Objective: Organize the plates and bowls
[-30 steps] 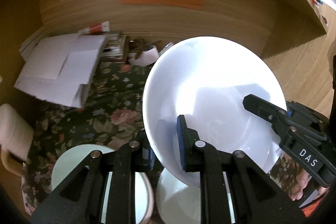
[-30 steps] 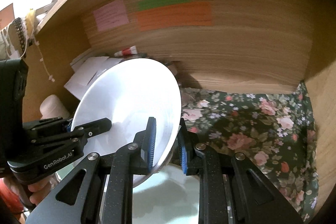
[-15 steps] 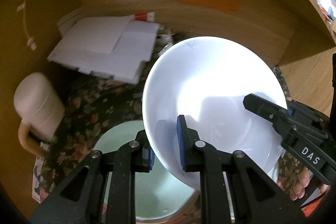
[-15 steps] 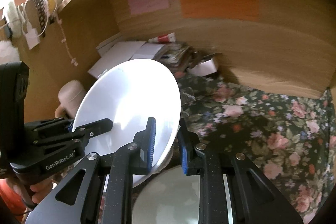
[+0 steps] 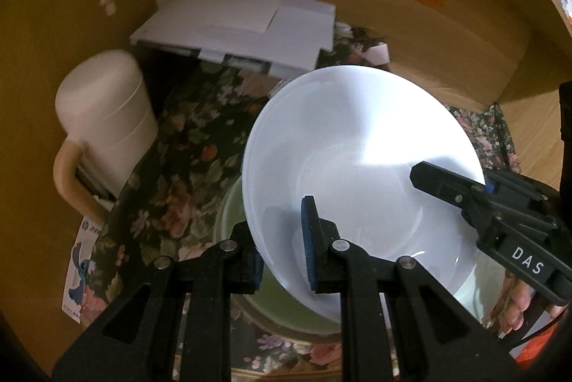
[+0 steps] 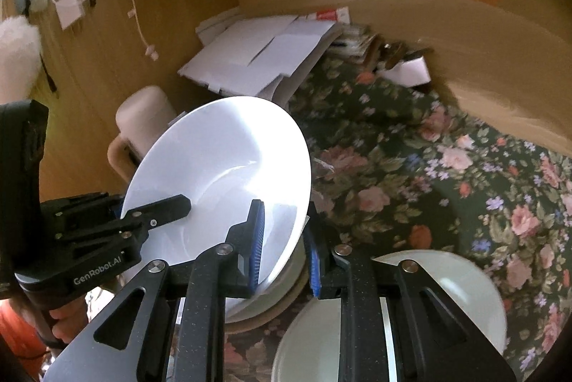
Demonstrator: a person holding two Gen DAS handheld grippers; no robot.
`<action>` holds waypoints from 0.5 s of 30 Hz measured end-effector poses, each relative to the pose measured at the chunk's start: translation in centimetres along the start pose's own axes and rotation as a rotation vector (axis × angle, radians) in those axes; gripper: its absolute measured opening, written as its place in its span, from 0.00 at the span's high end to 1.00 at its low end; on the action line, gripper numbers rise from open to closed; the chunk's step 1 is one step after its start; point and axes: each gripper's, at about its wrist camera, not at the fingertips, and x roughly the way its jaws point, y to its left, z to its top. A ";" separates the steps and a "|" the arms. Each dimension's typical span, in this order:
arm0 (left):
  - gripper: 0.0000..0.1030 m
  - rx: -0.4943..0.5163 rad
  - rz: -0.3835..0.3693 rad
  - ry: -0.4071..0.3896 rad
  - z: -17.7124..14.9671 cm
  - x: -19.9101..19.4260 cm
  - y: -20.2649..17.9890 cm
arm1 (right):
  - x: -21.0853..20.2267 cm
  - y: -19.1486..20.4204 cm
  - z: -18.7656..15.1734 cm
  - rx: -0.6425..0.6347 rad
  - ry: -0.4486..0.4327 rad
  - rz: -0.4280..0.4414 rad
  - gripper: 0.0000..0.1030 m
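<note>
Both the left gripper (image 5: 284, 255) and the right gripper (image 6: 284, 248) clench opposite rims of the white bowl (image 5: 357, 174), tilted above the green bowl (image 5: 250, 285) beneath the fingers. Uneven lowering could twist the rim free or knock it against that bowl.

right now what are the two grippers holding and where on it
Both are shut on the white bowl: the left gripper pinches its rim on one side, the right gripper pinches the opposite rim, one finger inside and one outside.

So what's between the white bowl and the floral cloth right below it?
A pale green bowl sits under the white bowl on the floral cloth; the left wrist view shows it best.
</note>
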 end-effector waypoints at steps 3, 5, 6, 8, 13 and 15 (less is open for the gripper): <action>0.83 -0.007 0.004 0.013 -0.3 0.3 0.6 | 0.8 -0.1 -0.4 0.014 0.025 0.014 0.81; 0.83 -0.008 0.004 0.021 -0.6 0.3 0.9 | 1.1 -0.1 -0.6 0.020 0.036 0.018 0.81; 0.83 -0.008 0.003 0.024 -0.8 0.1 1.1 | 1.2 -0.1 -0.7 0.023 0.042 0.019 0.81; 0.83 -0.006 0.002 0.031 -1.1 0.2 1.3 | 1.4 -0.1 -0.9 0.023 0.051 0.018 0.81; 0.83 -0.001 0.014 0.020 -1.5 0.2 1.3 | 1.9 0.0 -1.2 0.017 0.079 0.022 0.80; 0.83 -0.004 0.013 0.022 -1.3 0.7 1.3 | 2.0 0.0 -1.4 0.013 0.090 0.027 0.79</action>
